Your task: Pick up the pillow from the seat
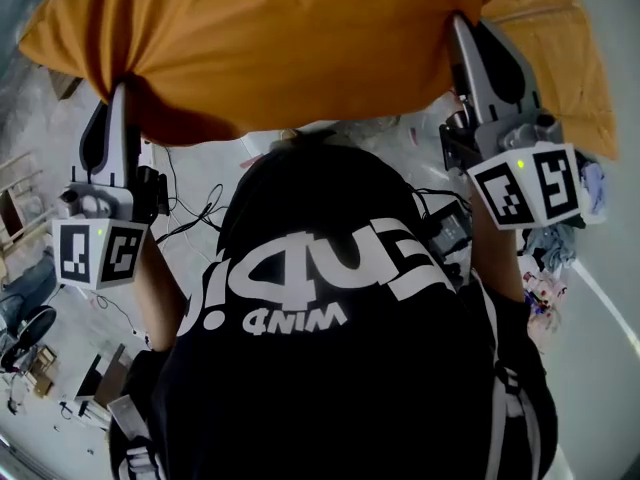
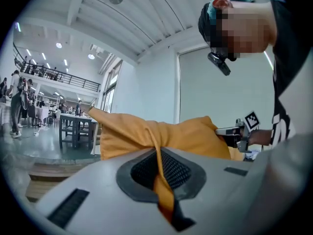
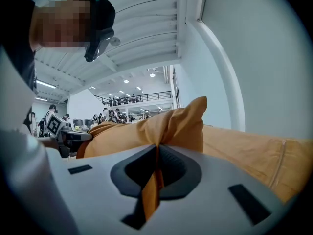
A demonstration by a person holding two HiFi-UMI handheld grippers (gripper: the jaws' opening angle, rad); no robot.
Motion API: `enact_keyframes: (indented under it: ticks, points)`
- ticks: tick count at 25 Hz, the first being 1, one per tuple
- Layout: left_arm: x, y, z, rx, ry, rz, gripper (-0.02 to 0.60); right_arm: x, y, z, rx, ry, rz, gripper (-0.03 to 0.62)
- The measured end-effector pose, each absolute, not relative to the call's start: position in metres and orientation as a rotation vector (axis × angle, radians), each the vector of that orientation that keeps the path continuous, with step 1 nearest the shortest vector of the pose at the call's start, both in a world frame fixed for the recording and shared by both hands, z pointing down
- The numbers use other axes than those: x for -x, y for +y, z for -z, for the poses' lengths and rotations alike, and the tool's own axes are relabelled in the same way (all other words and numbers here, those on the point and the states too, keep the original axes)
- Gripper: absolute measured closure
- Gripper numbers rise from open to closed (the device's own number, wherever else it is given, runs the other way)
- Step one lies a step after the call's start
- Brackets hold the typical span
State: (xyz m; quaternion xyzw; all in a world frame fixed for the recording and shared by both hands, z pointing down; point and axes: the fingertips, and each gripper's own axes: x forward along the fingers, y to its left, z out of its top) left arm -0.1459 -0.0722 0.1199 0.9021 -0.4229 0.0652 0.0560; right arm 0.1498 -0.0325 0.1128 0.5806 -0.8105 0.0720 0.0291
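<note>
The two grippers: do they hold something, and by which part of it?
Both hold the orange pillow: the left gripper pinches a fold of its fabric near one end, the right gripper a fold near the other end.

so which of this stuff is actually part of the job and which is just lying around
Job: orange pillow; left gripper and right gripper, both with jaws shut on it.
Lying about: floor cables; floor clutter; tables.
</note>
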Motion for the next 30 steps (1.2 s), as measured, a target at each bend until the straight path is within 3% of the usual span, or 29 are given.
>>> enact_keyframes:
  ticks: [30]
  points:
    - [0.139,-0.068,-0.134,-2.692,-1.273,-0.243,0.568,-0.157,-0.032,-0.128,-1.785,-2.507,-0.278,0.563]
